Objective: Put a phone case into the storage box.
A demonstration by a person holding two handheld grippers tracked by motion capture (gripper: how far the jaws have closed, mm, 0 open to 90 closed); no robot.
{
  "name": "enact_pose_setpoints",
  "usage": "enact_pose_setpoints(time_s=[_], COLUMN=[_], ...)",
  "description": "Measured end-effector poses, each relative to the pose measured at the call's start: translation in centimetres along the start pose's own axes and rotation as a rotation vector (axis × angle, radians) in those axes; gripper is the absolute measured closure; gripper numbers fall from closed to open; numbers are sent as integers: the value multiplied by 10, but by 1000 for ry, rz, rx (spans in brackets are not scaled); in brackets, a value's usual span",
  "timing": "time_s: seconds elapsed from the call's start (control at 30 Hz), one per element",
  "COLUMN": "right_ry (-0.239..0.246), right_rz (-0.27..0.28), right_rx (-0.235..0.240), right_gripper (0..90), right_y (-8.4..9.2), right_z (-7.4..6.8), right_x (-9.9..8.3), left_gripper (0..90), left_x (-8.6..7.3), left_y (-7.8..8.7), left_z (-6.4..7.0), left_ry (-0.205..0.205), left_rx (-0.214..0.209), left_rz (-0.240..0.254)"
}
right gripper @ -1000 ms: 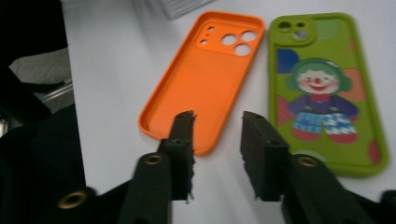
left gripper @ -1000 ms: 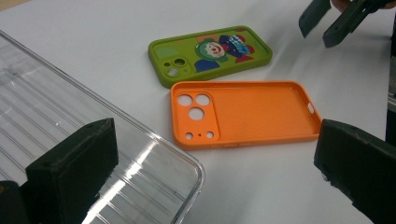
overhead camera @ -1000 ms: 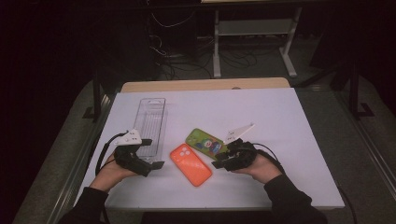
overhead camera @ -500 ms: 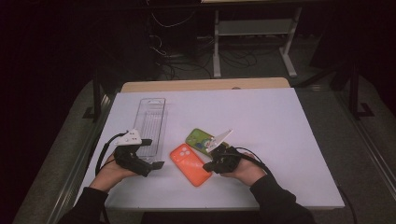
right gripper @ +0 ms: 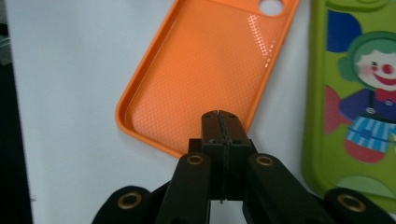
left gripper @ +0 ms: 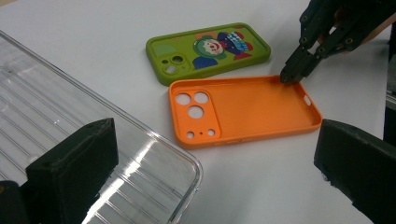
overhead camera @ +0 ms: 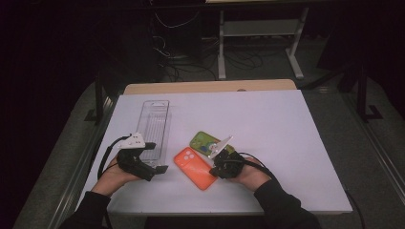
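An orange phone case lies inside-up on the white table, with its camera holes toward the tray. A green phone case printed with a clown lies just behind it. My right gripper is shut, with its closed tips at the inner side of the orange case near one end, against the rim. Nothing shows between its jaws. My left gripper is open, one jaw over the clear tray, the other to the right of the orange case.
The clear ribbed plastic tray lies lengthwise left of the cases, under my left hand. A white table spreads out to the right and back. Behind it are a wooden ledge, cables and a stand in the dark.
My right gripper has moved left, from beside the green case to the orange case's near end. The left gripper and both cases have stayed put.
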State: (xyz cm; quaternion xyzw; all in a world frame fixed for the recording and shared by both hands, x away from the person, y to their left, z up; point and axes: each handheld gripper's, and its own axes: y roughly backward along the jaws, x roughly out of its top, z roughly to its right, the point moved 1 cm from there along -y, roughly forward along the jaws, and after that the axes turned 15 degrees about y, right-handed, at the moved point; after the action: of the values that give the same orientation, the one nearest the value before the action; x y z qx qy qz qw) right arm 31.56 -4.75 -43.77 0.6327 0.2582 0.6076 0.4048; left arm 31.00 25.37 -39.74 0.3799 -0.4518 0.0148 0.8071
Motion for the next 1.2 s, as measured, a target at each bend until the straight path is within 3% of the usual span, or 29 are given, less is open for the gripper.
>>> enact_pose_setpoints(time_s=[0.2,0.47,0.63,0.67,0.83,0.93,0.97,1.07,1.1,1.13,1.2], right_ry=[-11,-22,-44,-92,-152,-185,-185,-232,-232,-234,-242], right_rz=[-11,-19,33,83,168,187,187,211,211,214,221], right_rx=[-42,-58,-53,-43,-84,-126,-126,-161,-161,-186,-210], right_gripper=[883,883,865,827,648,519,519,388,388,323,273], right_y=[1,-1,9,21,47,59,59,76,76,83,89], right_z=[6,10,13,15,23,26,26,29,29,29,28], right_x=[-3,-5,-6,-8,-24,-37,-37,-57,-57,-67,-76], left_gripper=[0,0,0,0,0,0,0,0,0,0,0], left_x=[0,0,0,0,0,0,0,0,0,0,0], left_y=[0,0,-1,0,0,0,0,0,0,0,0], left_z=[0,0,0,0,0,-1,-1,-1,-1,-1,-2], left_ry=[0,-2,-9,-4,-7,-18,-18,-17,-17,-12,-14], left_rx=[1,2,-1,-1,2,1,1,2,2,-2,-3], left_rz=[-3,-7,-5,-7,-9,-8,-8,-12,-12,-5,-6])
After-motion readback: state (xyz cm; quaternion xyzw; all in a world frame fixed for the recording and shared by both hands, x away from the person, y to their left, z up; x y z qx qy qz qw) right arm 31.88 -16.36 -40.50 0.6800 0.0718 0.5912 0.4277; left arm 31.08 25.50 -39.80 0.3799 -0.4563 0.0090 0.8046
